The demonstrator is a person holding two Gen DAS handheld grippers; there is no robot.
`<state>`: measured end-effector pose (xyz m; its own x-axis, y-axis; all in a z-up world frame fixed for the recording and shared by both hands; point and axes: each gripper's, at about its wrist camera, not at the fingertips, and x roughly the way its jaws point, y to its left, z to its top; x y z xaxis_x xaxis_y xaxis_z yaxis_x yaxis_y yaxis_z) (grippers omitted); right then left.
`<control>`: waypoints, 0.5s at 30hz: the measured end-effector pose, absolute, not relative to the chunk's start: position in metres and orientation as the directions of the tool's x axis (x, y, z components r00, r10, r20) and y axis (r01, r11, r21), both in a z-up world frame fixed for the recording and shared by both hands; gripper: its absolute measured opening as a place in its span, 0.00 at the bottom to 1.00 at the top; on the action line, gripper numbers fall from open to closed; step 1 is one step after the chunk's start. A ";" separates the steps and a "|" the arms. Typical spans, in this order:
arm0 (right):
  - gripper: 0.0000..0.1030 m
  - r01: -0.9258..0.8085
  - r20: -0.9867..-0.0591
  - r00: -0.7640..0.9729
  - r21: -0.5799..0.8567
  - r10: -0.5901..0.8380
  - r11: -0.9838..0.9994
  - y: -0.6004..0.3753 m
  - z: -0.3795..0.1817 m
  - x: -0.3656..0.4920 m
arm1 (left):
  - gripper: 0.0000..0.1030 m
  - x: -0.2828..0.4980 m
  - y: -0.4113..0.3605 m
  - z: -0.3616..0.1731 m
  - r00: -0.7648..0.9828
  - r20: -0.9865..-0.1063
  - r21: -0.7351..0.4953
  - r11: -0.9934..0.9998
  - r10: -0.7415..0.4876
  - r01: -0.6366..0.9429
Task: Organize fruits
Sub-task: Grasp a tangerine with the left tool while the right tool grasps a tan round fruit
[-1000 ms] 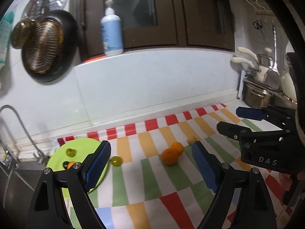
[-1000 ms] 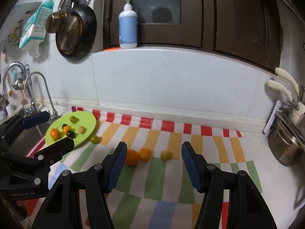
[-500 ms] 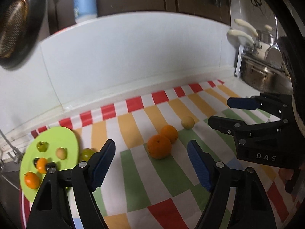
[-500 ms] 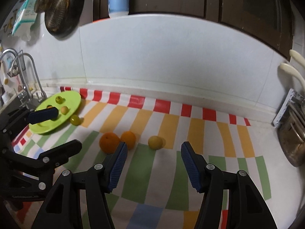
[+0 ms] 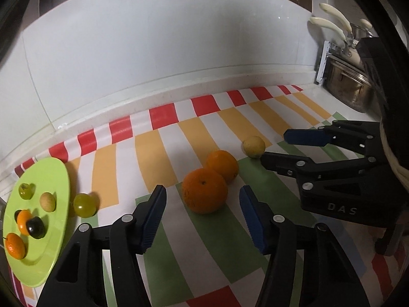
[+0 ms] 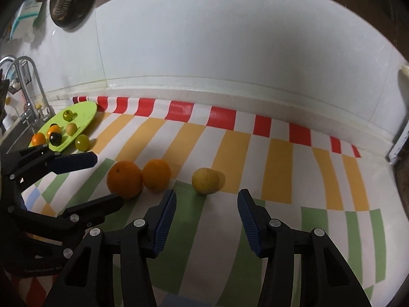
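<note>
Two oranges lie touching on the striped mat: the nearer, larger orange [image 5: 204,194] [image 6: 124,182] and the smaller orange [image 5: 223,165] [image 6: 156,174] behind it. A yellow lemon [image 5: 253,146] [image 6: 205,180] lies to their right. My left gripper [image 5: 202,199] is open, its jaws on either side just short of the larger orange. My right gripper [image 6: 206,204] is open, just short of the lemon. A green plate [image 5: 55,176] [image 6: 84,117] at the left holds several small fruits. A green grape [image 5: 83,204] [image 6: 82,142] lies beside it on the mat.
A white backsplash wall [image 5: 166,51] runs behind the counter. A steel pot [image 5: 350,87] and knife handles [image 5: 329,23] stand at the far right. A sink tap [image 6: 30,84] is at the far left. A strainer [image 6: 69,2] hangs on the wall.
Both grippers have moved down and forward toward the fruit. The oranges and lemon now appear larger and closer. Both grippers stay open.
</note>
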<state>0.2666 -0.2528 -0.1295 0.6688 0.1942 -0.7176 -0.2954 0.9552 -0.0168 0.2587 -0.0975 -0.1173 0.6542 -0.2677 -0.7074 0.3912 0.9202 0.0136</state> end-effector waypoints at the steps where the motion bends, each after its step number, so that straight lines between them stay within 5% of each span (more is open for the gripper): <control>1: 0.47 -0.297 -0.721 0.664 -0.012 0.197 0.955 -0.253 -0.131 0.270 | 0.53 0.261 -0.098 -0.118 0.650 -0.710 0.009 0.919 -0.271 0.393; 15: 0.34 -0.317 -0.762 0.605 0.036 0.232 0.948 -0.249 -0.148 0.301 | 0.40 0.274 -0.098 -0.126 0.621 -0.725 -0.036 0.916 -0.299 0.399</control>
